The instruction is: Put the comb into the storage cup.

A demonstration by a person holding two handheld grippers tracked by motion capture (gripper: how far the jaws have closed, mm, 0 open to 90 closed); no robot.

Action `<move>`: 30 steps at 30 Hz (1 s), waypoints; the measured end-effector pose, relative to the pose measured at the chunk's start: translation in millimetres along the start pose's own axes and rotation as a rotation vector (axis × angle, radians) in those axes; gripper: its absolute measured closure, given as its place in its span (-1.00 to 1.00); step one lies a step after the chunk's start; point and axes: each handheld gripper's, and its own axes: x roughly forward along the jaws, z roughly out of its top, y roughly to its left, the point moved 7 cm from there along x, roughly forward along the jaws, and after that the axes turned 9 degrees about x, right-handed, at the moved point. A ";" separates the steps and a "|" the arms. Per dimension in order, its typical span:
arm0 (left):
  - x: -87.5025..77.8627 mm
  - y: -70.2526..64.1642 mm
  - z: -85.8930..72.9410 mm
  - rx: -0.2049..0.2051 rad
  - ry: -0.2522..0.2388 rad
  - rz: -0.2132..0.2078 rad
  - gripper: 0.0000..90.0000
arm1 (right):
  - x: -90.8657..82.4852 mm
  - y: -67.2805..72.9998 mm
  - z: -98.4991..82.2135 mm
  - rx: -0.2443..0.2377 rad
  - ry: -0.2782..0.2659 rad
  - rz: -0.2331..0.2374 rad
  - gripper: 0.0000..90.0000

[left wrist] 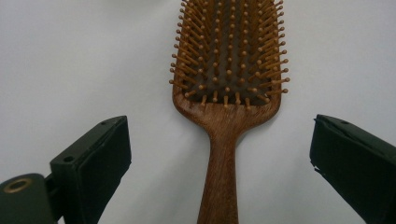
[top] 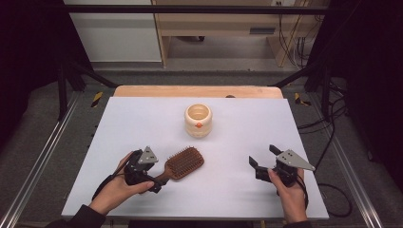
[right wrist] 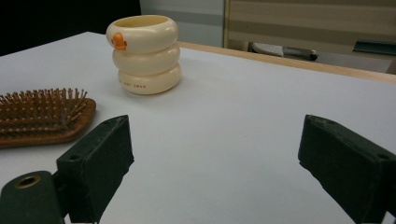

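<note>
A wooden paddle hairbrush (top: 184, 163) lies bristles up on the white table (top: 142, 118), its handle pointing toward the person's left hand. My left gripper (top: 154, 178) is open, one jaw on each side of the handle without touching it. In the left gripper view the hairbrush (left wrist: 228, 70) runs up the middle between the jaws of the left gripper (left wrist: 219, 140). A cream ringed cup (top: 198, 120) with an orange beak stands upright mid-table. My right gripper (top: 263, 156) is open and holds nothing, at the front right. The right gripper view shows the right gripper (right wrist: 212, 140), the cup (right wrist: 145, 53) and the hairbrush (right wrist: 42, 116).
A wooden strip (top: 197, 91) runs along the table's far edge. Black frame posts (top: 62, 80) stand at both back corners, and cables (top: 332, 123) trail on the floor at the right. Bare white tabletop lies between the brush and my right gripper.
</note>
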 end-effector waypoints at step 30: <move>12.9 4.3 -6.4 0.014 0.112 -0.045 -0.76 | 0.2 -1.5 -1.4 0.007 0.009 -0.008 -0.78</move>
